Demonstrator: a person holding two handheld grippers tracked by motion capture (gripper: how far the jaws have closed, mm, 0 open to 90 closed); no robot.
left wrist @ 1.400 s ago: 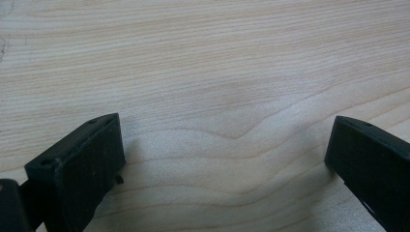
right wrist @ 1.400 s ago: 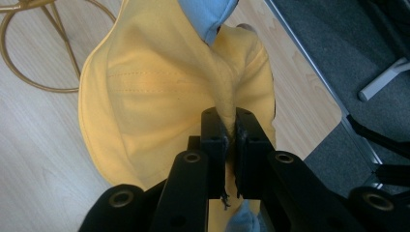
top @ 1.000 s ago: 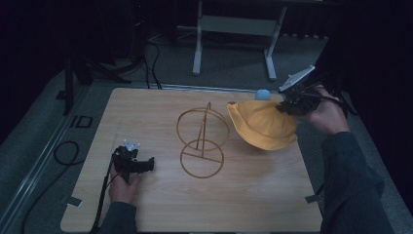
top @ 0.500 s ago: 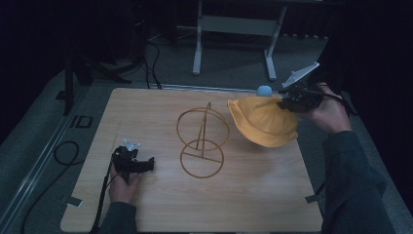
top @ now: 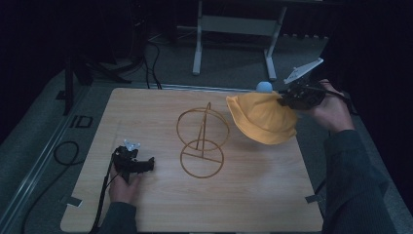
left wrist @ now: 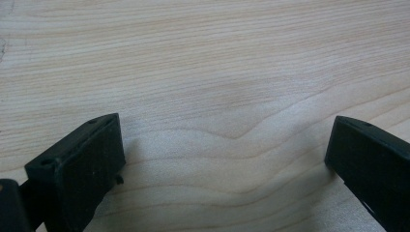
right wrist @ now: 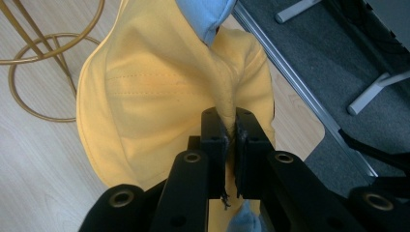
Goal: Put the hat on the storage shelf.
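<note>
A yellow bucket hat (top: 263, 119) with a pale blue lining (right wrist: 208, 17) hangs above the table's far right part. My right gripper (top: 285, 100) is shut on a pinched fold of the hat (right wrist: 159, 96), and its jaws (right wrist: 231, 140) squeeze the cloth between them. A gold wire stand (top: 202, 141) made of two rings on a post stands mid-table, left of the hat. My left gripper (top: 146, 163) rests low at the table's front left, held by a hand. Its jaws stand wide apart over bare wood (left wrist: 222, 96) with nothing between them.
The wooden table (top: 160, 209) has rounded corners and tape tabs at its front edges. A cable (top: 104, 195) trails from the left gripper off the front. Behind the table stand grey desk legs (top: 197, 44) on a dark carpet.
The right gripper has lifted the yellow hat a little and carried it slightly leftward, toward the wire stand. The left gripper has stayed where it was.
</note>
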